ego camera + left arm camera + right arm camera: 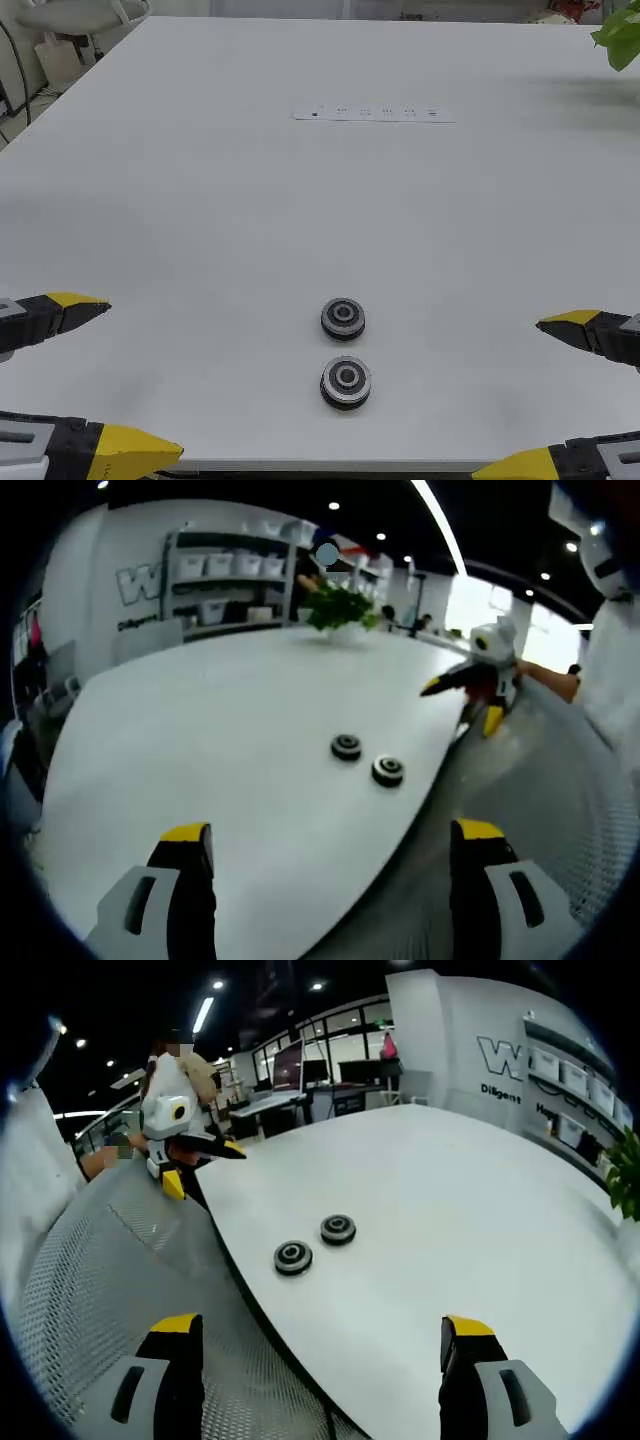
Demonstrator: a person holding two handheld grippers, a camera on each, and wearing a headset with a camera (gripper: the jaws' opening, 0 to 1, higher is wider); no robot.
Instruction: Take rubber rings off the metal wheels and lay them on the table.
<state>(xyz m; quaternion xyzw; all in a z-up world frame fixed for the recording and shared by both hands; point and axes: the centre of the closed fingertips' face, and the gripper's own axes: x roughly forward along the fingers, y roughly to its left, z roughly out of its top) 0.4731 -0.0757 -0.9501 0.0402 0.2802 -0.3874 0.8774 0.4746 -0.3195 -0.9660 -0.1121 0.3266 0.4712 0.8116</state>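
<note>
**Both grippers open, wheels untouched**

Take the near wheel (346, 383) as your marker: it stands on the white table (250, 200), close to the table's front edge. The far wheel (343, 318) stands just behind it, apart from it. Each wheel lies flat, hub up, with its dark rubber ring (325, 380) still around it.

Your left gripper (144, 378) hangs well to the left of the near wheel, jaws spread wide and holding nothing. Your right gripper (508, 396) hangs well to the right of it, in the same state — wide apart, empty.

In the left gripper view the near wheel (388, 771) sits ahead between the jaws, the far wheel (346, 747) beside it, and the right gripper (480, 685) beyond. In the right gripper view the near wheel (293, 1257) and far wheel (338, 1230) lie ahead, the left gripper (190, 1155) past them.
</note>
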